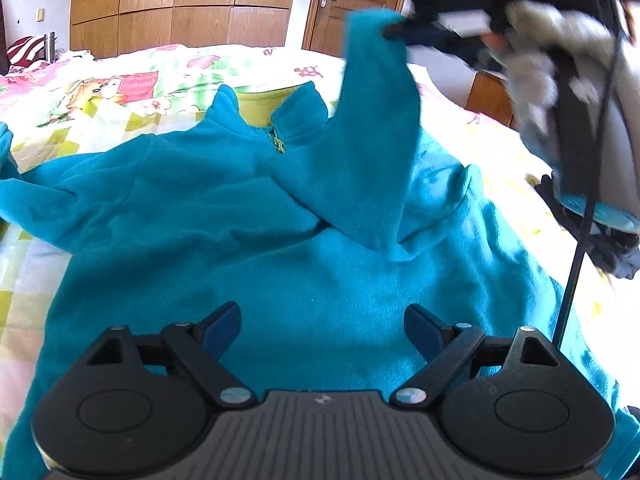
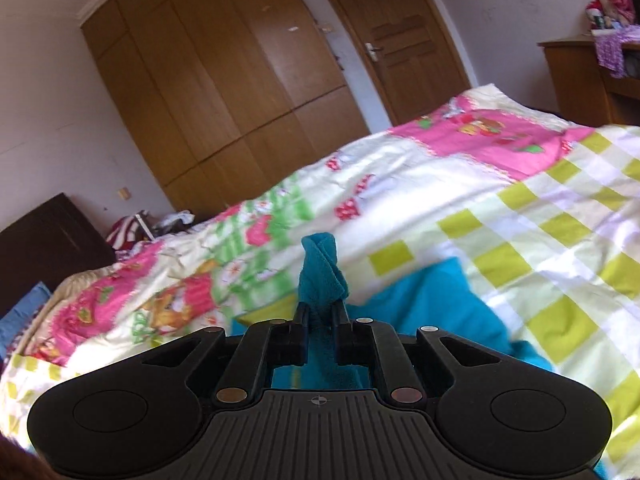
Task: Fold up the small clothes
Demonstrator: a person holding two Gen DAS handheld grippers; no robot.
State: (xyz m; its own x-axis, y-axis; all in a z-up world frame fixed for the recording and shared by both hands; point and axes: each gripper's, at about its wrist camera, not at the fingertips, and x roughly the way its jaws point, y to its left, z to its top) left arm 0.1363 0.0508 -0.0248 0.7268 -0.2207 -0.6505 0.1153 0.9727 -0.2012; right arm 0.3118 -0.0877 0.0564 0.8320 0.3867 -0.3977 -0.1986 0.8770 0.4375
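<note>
- Lying chest-up on the patterned quilt (image 1: 120, 92), the teal fleece pullover (image 1: 224, 240) is spread flat, collar and short zip (image 1: 279, 145) toward the wardrobe (image 1: 180, 4), so that both sides can be turned in toward the middle
- Right gripper (image 2: 320, 314): jaws closed on the cuff of the sleeve (image 1: 372, 152); the fabric is bunched between the pads and raised clear of the body, seemingly to carry it across the chest
- Left gripper (image 1: 322, 320): fingers spread wide, empty, poised over the lower front; probably ready to pin the body or take the hem
- Far sleeve (image 1: 44, 208) lies outstretched on the quilt, not yet folded
- Risk, as judged: a lifted sleeve may drag the shoulder askew
</note>
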